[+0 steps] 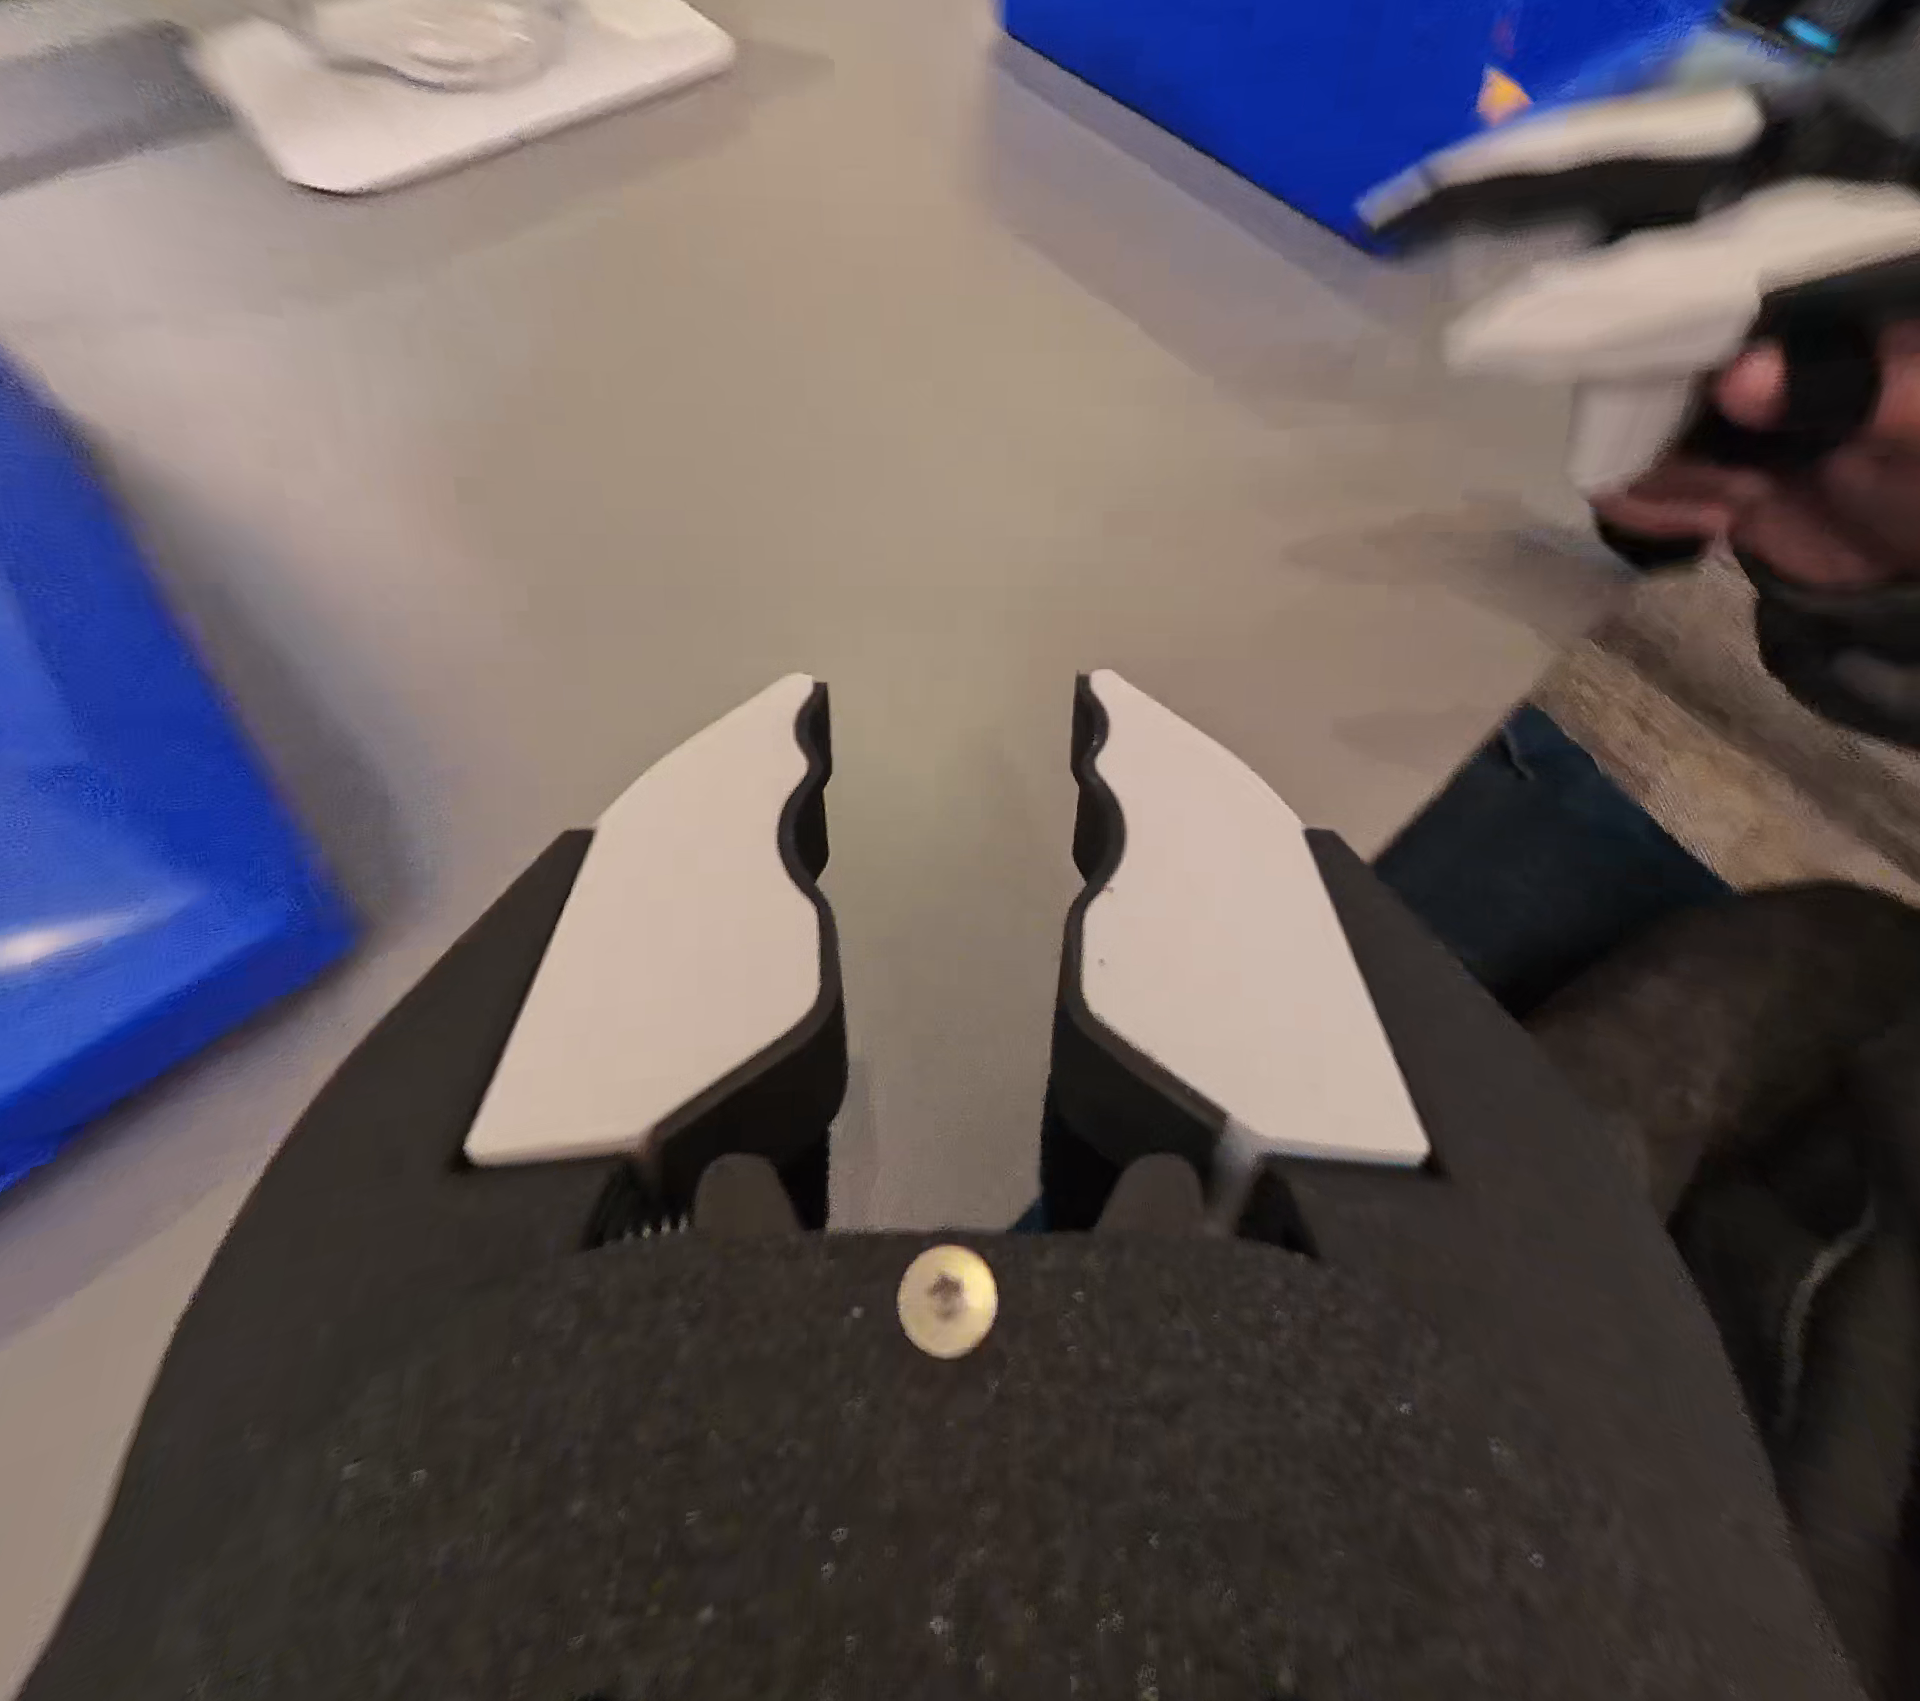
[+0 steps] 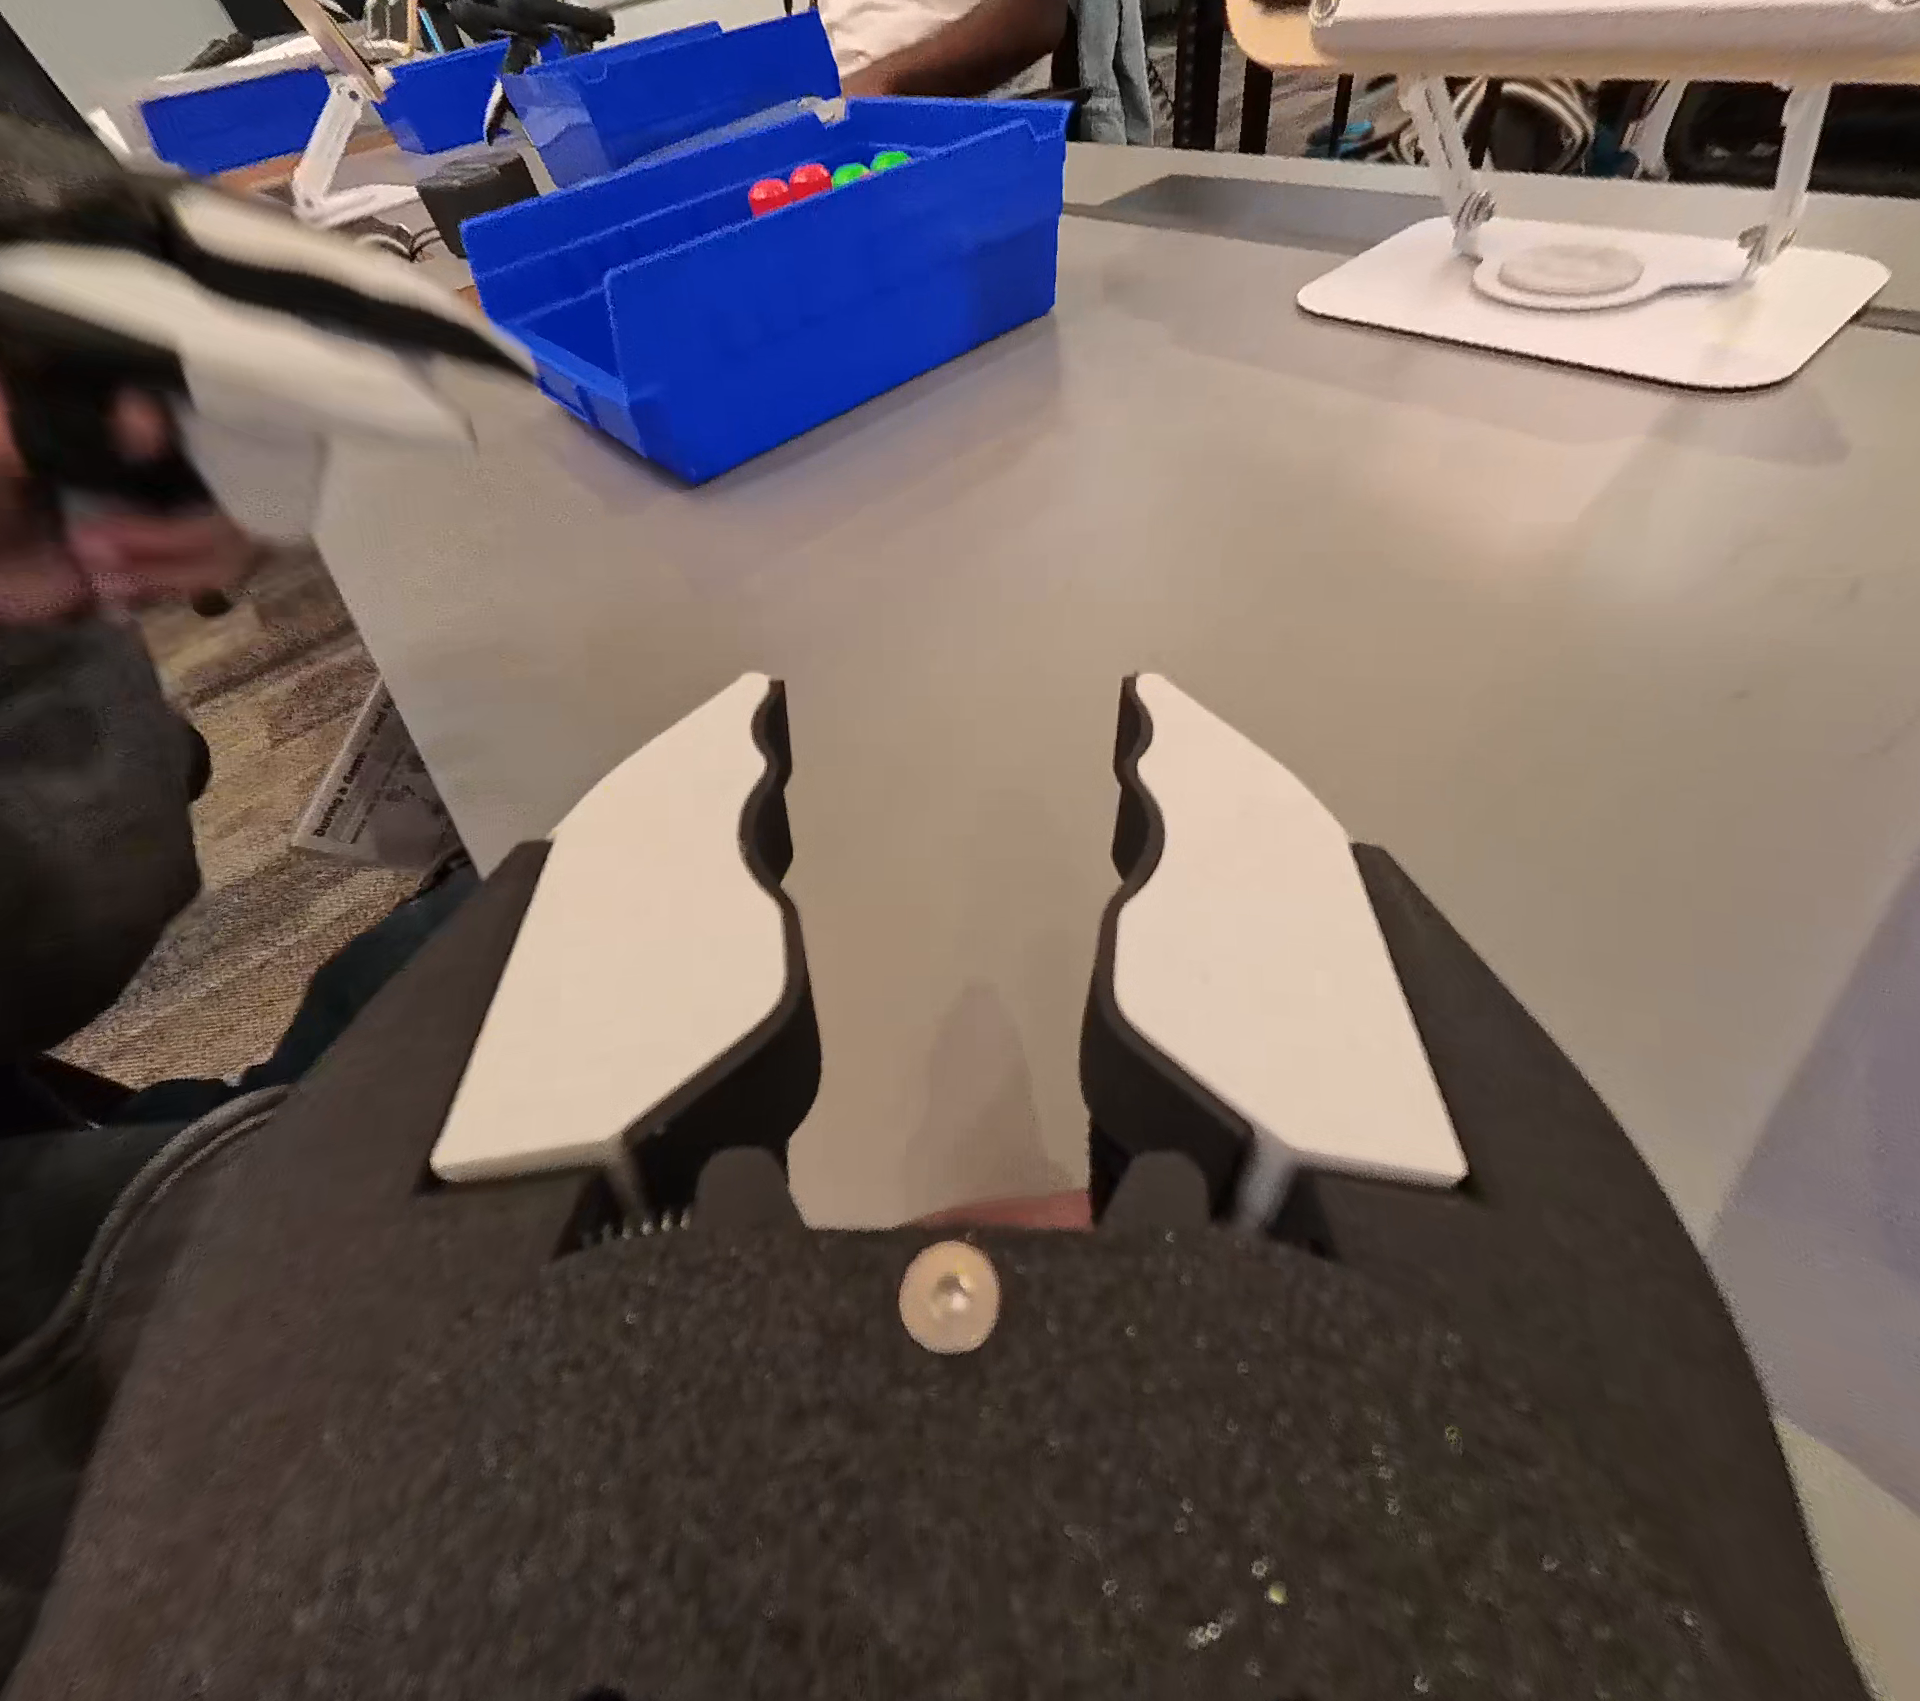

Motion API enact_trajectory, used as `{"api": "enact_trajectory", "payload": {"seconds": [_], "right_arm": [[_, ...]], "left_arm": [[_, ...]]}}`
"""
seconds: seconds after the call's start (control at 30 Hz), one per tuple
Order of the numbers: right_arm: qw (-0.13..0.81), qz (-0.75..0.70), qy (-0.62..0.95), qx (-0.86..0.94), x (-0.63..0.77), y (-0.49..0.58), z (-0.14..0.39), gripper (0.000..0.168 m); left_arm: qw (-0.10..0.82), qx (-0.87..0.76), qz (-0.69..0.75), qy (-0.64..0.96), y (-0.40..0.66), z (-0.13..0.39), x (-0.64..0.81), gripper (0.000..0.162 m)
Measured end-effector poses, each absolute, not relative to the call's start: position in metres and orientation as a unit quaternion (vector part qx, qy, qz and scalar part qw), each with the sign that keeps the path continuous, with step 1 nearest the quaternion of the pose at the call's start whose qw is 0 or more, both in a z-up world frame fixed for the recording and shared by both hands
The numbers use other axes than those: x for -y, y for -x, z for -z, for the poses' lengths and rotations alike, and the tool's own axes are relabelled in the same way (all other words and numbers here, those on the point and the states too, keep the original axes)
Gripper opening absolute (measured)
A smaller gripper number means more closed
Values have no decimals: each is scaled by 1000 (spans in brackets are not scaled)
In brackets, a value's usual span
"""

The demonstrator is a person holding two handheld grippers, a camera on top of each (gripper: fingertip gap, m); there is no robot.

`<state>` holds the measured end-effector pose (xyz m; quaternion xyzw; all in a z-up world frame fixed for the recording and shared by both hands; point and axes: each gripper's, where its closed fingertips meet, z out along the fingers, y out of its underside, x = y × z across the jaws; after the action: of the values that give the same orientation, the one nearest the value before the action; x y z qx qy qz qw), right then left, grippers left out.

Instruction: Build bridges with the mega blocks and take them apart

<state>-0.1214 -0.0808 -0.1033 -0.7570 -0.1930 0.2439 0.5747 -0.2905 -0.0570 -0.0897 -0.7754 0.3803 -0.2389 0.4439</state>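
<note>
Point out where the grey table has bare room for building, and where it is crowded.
The grey table is bare between the blue bin holding red and green blocks and the white stand base, forward to the open right hand-held gripper. The open left hand-held gripper also faces bare tabletop. The far side is crowded.

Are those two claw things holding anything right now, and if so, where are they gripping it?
Nothing is held. The left gripper and right gripper are both open over the bare grey table.
</note>
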Motion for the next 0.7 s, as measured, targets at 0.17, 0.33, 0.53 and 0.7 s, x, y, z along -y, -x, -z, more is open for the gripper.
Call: {"api": "enact_trajectory", "payload": {"seconds": [0.17, 0.33, 0.53, 0.7], "right_arm": [[577, -214, 758, 218, 81, 122, 107, 59], [570, -212, 757, 238, 79, 131, 110, 58], [564, -204, 756, 260, 83, 138, 114, 56], [566, -167, 759, 275, 83, 133, 120, 56]], "left_arm": [[399, -288, 114, 863, 392, 56, -28, 49], [327, -257, 30, 909, 445, 68, -128, 50], [263, -192, -4, 946, 472, 99, -216, 50], [254, -160, -46, 953, 489, 114, -252, 50]]}}
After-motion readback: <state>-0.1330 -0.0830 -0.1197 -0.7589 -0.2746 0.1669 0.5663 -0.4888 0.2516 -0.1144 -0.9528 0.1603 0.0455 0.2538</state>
